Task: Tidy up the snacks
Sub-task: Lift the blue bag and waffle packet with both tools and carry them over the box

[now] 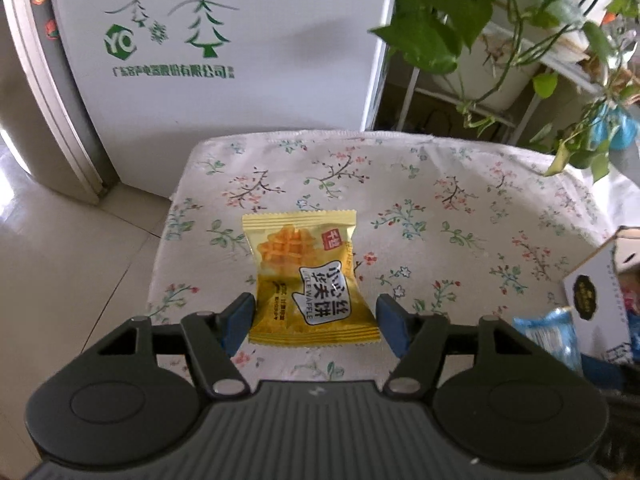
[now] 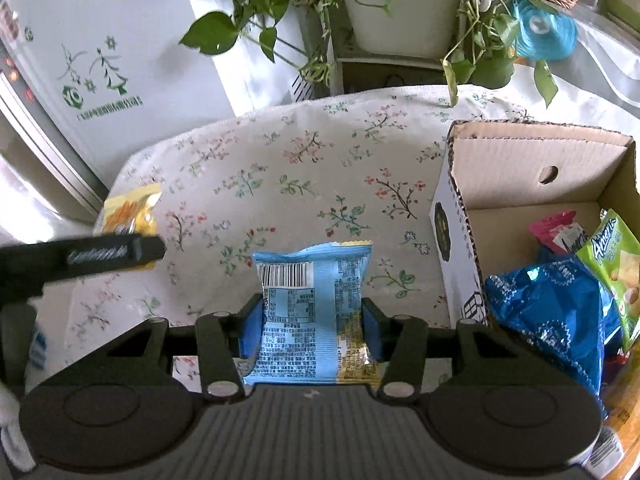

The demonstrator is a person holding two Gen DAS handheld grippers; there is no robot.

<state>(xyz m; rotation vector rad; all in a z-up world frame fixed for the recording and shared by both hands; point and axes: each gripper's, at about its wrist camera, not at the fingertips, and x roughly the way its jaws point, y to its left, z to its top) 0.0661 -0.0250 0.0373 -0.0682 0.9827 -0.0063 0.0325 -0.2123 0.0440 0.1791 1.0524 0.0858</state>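
Floral tablecloth (image 1: 460, 184) over a table, white appliance (image 1: 224, 40) with green tree logo and Chinese print behind, potted vines (image 1: 500, 20) to the right

Left wrist view only: yellow waffle packet (image 1: 304, 276) flat on the cloth, marked "LITTLE WAFFLE", near end between the fingers of left gripper (image 1: 316, 320); spread wide, gap on each side

Right wrist view only: right gripper (image 2: 310, 330) clamped on blue snack packet (image 2: 308, 312), barcode side up; open cardboard box (image 2: 532, 184) to the right, holding shiny blue bag (image 2: 552, 312), green "Amena" packet (image 2: 612, 272), pink packet (image 2: 556, 228)

Same yellow packet far left there, partly hidden by the other gripper
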